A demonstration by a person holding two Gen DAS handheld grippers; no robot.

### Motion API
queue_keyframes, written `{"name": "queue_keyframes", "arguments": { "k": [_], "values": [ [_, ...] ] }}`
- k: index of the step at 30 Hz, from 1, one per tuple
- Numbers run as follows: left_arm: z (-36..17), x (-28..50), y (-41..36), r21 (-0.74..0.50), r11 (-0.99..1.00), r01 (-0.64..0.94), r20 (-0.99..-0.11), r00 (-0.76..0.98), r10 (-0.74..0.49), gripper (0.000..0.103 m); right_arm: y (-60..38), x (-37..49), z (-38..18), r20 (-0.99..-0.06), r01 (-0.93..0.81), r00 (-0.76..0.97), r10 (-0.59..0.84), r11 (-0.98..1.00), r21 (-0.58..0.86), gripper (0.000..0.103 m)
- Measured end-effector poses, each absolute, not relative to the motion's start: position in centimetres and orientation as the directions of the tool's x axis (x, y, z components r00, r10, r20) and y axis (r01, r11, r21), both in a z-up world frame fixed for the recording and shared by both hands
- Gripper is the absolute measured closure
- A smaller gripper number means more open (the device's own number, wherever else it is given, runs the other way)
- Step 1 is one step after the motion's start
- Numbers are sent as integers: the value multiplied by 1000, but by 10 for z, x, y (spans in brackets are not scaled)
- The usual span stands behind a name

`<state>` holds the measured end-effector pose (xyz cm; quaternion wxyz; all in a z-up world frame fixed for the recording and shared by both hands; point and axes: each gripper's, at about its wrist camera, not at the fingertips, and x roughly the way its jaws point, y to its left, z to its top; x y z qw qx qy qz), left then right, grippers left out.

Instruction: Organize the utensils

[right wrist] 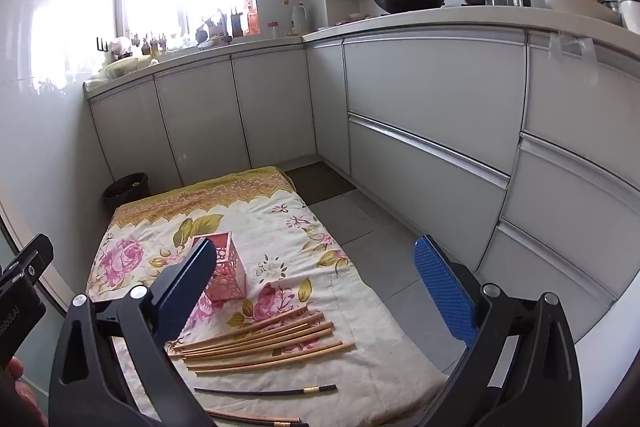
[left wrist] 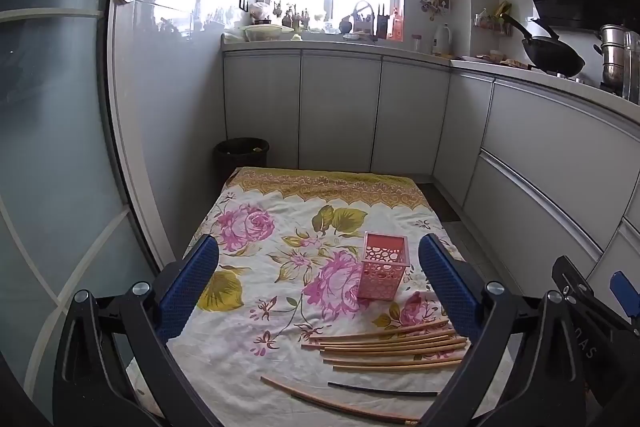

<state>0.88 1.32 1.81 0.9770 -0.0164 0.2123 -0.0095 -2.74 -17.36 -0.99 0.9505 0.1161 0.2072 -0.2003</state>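
While nothing is gripped yet, the scene reads as follows, big to small.

Room: kitchen floor, grey cabinet fronts [right wrist: 424, 99] along the back and right, bright window behind the counter.
Cloth: floral cloth [left wrist: 256, 227] spread flat on the floor tiles, dark waste bin [left wrist: 241, 155] just past its far left corner.
Left gripper: left gripper [left wrist: 320, 291] hovers over the near half of the cloth, tilted downward, jaws spread wide, nothing between the blue pads.
Right gripper: right gripper [right wrist: 316, 291] hangs beside it, jaws likewise fully apart and empty; its left finger covers part of the holder in the right wrist view.
Holder: pink perforated holder [left wrist: 383, 265] stands upright mid-cloth, open top, looks empty. Likely light plastic and could tip if knocked.
Wooden chopsticks: wooden chopsticks [right wrist: 260, 341] lie in a loose fan just in front of the holder, several touching or overlapping.
Dark chopsticks: dark chopstick [right wrist: 266, 391] lies alone nearer the cameras; another stick [left wrist: 340, 403] lies closest of all, partly cut off by the frame.
Handling: sticks look thin, stiff, light and smooth, so likely to roll or slip. Best to pinch near mid-length, across the stick, one or a pair at a time. Low on soft cloth, pads must go right down.
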Motion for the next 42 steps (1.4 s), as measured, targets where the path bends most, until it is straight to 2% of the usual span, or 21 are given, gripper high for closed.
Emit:
{"name": "queue_keyframes", "arguments": {
  "k": [16,42],
  "values": [
    [16,14,14,-49,999,16,-433,901,-36,7,-182,-30,-9,-456,413,841,-292,890,192,7],
    [6,14,14,-49,999,10,-461,887,-31,7,-179,-30,-12,-456,407,840,-295,897,170,7]
  ]
}}
